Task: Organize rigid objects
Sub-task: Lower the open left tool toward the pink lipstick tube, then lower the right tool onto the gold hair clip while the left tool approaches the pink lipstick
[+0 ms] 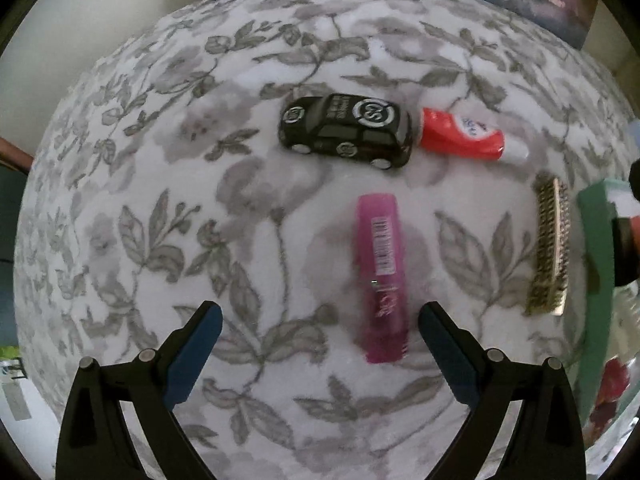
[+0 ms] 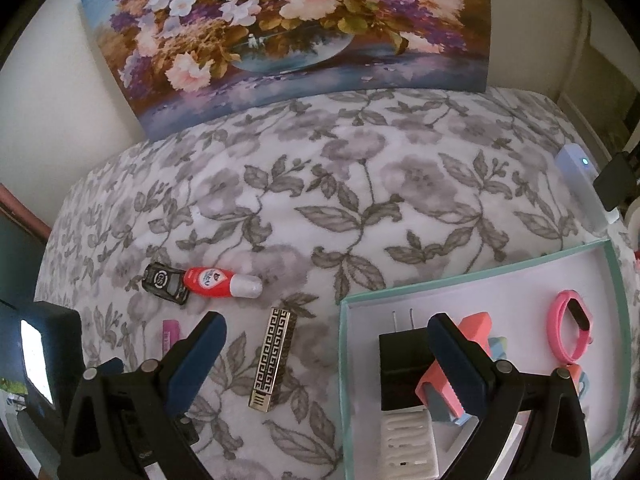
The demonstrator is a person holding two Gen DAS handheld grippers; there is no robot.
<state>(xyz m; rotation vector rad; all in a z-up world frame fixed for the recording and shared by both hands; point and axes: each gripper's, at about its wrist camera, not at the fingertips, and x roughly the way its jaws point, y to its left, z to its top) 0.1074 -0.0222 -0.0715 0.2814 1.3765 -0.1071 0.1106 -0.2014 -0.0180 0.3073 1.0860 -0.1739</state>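
In the left wrist view a pink tube lies on the floral cloth, just ahead of my open, empty left gripper and nearer its right finger. Beyond it lie a black toy car and a red bottle. A gold patterned case lies to the right. In the right wrist view my right gripper is open and empty, above the gold case and the left rim of a mint-edged box. The car, bottle and pink tube lie to the left.
The box holds a black charger plug, a coral clip, a white ridged block and a pink wristband. A flower painting leans at the back. A white device lies at the cloth's right edge.
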